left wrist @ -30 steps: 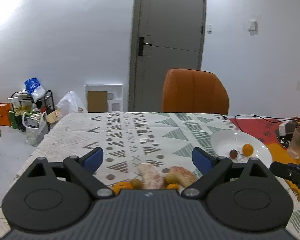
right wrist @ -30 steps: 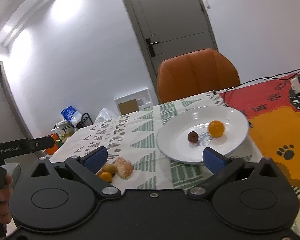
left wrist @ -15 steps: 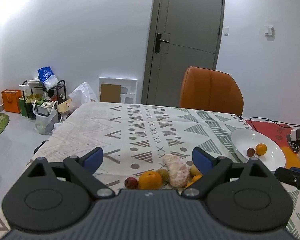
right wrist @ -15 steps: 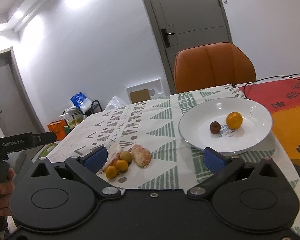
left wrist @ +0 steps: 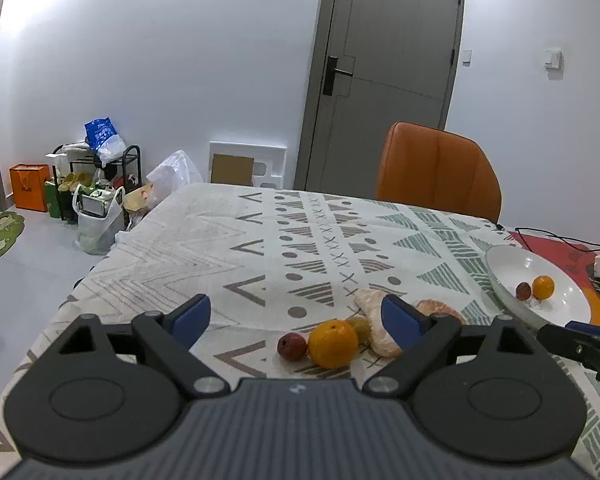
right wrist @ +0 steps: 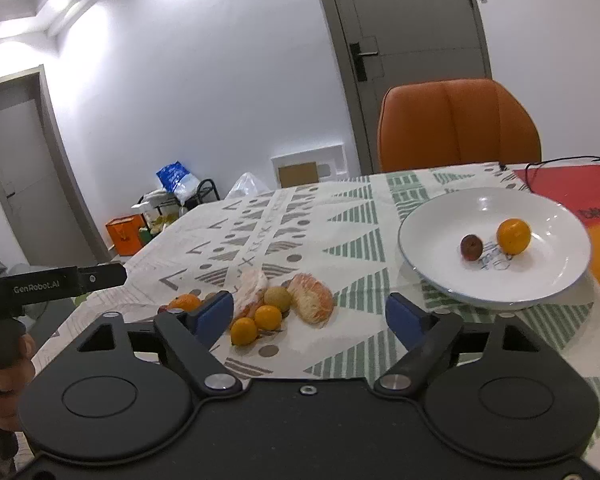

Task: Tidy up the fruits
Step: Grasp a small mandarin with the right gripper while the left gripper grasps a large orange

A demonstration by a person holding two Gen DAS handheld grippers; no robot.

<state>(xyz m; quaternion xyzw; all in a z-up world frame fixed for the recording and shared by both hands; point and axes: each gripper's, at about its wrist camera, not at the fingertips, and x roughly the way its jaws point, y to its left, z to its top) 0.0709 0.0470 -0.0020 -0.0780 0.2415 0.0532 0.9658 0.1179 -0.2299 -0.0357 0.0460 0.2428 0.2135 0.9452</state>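
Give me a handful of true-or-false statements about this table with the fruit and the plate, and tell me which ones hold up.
1. The white plate holds two fruits. True: an orange fruit and a dark red fruit.
2. The plate is empty. False: those two fruits lie in it.
3. A cluster of loose fruit lies on the patterned tablecloth, outside the plate. True.
4. The right gripper is clamped on an orange. False: its jaws are closing, but its pads press on nothing.
5. The chair behind the table is blue. False: it is orange.
6. The left gripper holds nothing. True: its jaws are closing, with no fruit gripped.
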